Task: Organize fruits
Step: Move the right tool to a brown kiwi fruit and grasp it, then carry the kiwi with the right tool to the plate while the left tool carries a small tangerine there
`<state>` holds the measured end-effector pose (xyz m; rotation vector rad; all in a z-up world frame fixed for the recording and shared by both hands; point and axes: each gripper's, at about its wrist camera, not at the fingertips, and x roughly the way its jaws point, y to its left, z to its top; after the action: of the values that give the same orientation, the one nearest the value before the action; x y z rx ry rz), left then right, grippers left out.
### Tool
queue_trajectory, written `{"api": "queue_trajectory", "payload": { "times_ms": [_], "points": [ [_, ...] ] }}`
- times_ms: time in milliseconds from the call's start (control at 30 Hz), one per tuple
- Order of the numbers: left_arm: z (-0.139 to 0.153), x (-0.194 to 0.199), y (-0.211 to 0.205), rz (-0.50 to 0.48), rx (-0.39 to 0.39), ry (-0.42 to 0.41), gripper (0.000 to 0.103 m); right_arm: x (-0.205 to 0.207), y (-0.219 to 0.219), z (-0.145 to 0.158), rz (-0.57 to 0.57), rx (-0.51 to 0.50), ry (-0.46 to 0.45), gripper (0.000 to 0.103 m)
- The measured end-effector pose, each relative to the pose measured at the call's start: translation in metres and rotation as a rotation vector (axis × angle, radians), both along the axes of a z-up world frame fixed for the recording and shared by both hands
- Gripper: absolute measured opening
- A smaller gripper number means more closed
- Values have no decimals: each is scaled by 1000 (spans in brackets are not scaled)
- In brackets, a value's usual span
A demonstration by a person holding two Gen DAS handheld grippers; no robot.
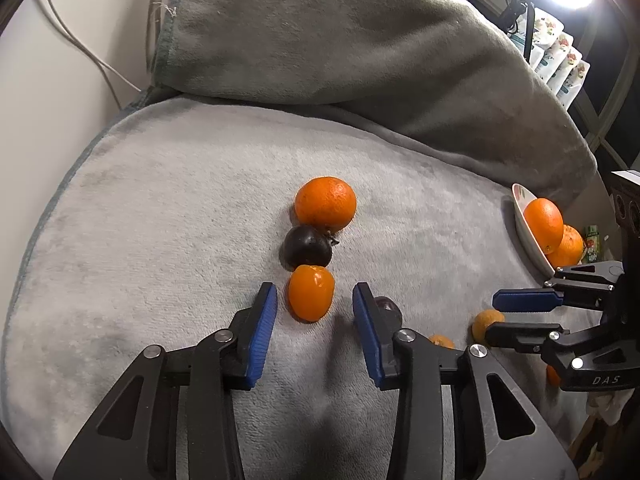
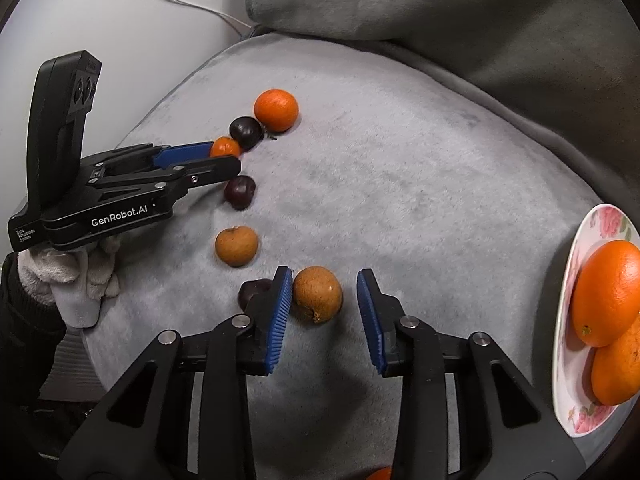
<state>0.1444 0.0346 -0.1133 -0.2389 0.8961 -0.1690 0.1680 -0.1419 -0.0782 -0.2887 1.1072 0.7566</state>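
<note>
A small orange fruit (image 1: 311,294) lies on the grey blanket between the blue pads of my left gripper (image 1: 314,288), with a gap on each side; the jaws stand open around it. In the right wrist view the same fruit (image 2: 225,147) shows between the left gripper's (image 2: 226,158) fingers. My right gripper (image 2: 323,276) is open around a brown round fruit (image 2: 317,294), which sits against the left pad and clear of the right one. Two oranges (image 2: 606,292) lie on a flowered plate (image 2: 580,240) at the right.
A large orange (image 1: 325,204) and a dark plum (image 1: 307,247) lie in a row just beyond the small orange. Another plum (image 2: 239,192), a second brown fruit (image 2: 236,246) and a dark fruit (image 2: 254,290) lie left of my right gripper. A grey cushion (image 1: 320,40) rises behind.
</note>
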Motion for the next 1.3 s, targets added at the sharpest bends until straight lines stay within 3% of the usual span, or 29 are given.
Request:
{"api": "queue_trajectory", "payload": {
  "times_ms": [133, 333, 867, 1300],
  "points": [
    [-1, 1, -3, -7, 14, 2, 33, -1, 0, -3, 7, 11, 40, 28],
    [-3, 2, -2, 1, 12, 3, 21, -4, 0, -3, 6, 11, 39, 28],
    [20, -19, 1, 10, -36, -55, 19, -6, -34, 20, -61, 97, 1, 27],
    [63, -24, -48, -102, -96, -143, 19, -15, -106, 55, -203, 203, -79, 27]
  ]
}}
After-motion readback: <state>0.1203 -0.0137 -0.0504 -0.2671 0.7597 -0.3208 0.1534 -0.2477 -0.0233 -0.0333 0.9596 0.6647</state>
